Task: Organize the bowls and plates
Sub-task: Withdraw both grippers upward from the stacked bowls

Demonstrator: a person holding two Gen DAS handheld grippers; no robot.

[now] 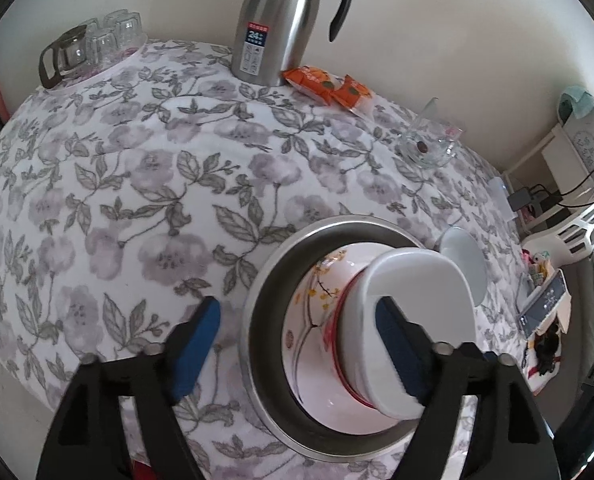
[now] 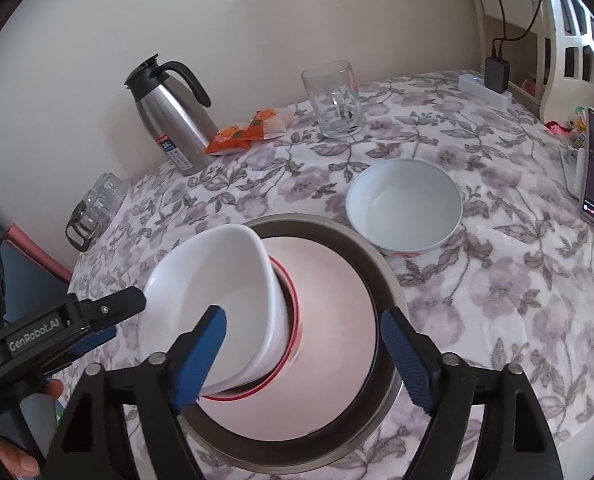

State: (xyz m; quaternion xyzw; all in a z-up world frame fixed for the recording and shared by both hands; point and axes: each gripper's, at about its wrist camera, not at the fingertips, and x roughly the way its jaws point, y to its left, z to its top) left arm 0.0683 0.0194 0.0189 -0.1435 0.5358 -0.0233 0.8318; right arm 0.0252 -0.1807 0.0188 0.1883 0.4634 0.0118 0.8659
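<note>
1. Steel first, left wrist view: a steel basin (image 1: 273, 312) sits on the floral-cloth bench (image 1: 117, 184), holding a flowered plate (image 1: 317, 320) and, on that, a red-rimmed bowl (image 1: 351, 344). A white bowl (image 1: 413, 320) lies tilted on top of the stack, not seated. The left gripper (image 1: 297, 344) has its fingers (image 1: 197, 344) released and spread wide; one pad stands over the cloth, the other against or in front of the white bowl's wall, and we cannot tell whether it touches.

2. Right wrist view: the same white bowl (image 2: 213, 304) leans to the left, its mouth turned our way. The right gripper (image 2: 303, 356) is also released; its left finger (image 2: 201, 356) sits inside the bowl's rim, the right one over the basin (image 2: 381, 280). Nothing is clamped. A second white bowl (image 2: 403, 206) waits just beyond the basin, upright on the bench.

3. Our judgement on the step: the tilted bowl wants levelling before more goes on. We would nudge its high rim down until it nests squarely in the red-rimmed bowl (image 2: 293, 316), then fetch the remaining bowl by its rim.
</note>
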